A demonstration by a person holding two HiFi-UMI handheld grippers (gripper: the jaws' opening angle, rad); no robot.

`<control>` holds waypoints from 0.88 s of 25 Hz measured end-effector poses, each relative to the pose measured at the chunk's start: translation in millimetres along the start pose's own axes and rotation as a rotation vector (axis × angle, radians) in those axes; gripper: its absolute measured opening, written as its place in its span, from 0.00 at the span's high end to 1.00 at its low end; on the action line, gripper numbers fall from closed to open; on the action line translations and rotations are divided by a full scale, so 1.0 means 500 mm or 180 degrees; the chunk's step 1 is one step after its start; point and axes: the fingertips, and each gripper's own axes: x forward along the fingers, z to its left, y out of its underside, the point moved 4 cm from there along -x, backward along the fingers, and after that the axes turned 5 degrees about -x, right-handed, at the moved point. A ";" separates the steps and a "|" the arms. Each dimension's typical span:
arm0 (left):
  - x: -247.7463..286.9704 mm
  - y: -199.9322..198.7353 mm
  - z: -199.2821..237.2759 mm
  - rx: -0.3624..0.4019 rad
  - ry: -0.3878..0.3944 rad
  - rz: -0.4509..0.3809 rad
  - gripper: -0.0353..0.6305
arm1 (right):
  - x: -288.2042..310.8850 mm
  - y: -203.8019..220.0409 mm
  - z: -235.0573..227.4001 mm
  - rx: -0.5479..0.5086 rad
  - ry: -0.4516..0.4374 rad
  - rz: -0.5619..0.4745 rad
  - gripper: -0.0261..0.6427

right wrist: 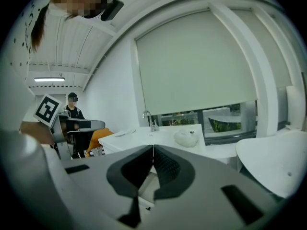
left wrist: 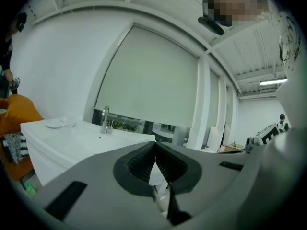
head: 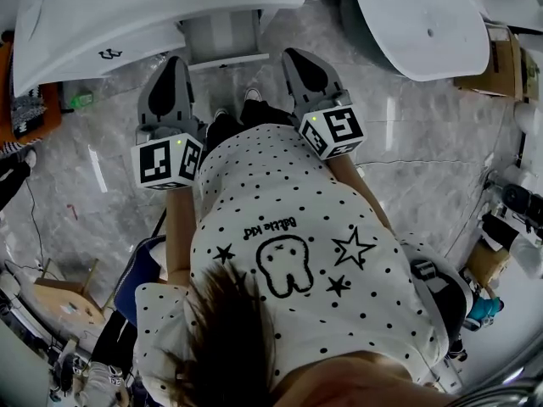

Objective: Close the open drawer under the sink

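Left gripper (head: 174, 64) and right gripper (head: 297, 58) both have jaws pressed together, holding nothing. The open drawer (head: 222, 36) juts from under the sink (head: 102, 15), just beyond and between them. A one-sided push could skew and jam it.

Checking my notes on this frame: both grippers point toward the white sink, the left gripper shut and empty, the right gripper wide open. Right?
No: the right gripper is shut too; the right gripper view shows its jaws meeting with nothing between them. The rest stands: the left gripper is shut and empty, and both point toward the white sink.
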 end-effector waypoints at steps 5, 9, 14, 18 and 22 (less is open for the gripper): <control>0.025 0.003 -0.036 0.0004 -0.0027 -0.0049 0.94 | -0.010 0.007 -0.040 -0.0001 -0.0062 0.0035 0.94; 0.029 0.005 -0.042 0.0021 -0.0064 -0.0047 0.94 | -0.017 0.015 -0.051 -0.0002 -0.0068 0.0050 0.94; 0.043 0.007 -0.053 0.0084 -0.0078 -0.0002 0.94 | -0.031 0.016 -0.074 0.0051 -0.0017 0.0044 0.94; 0.050 0.011 -0.062 0.0087 -0.0061 -0.0002 0.94 | -0.037 0.019 -0.088 0.0075 0.0040 0.0023 0.94; 0.065 0.010 -0.072 0.0058 -0.0008 0.0008 0.94 | -0.037 0.017 -0.097 0.0080 0.0073 0.0038 0.94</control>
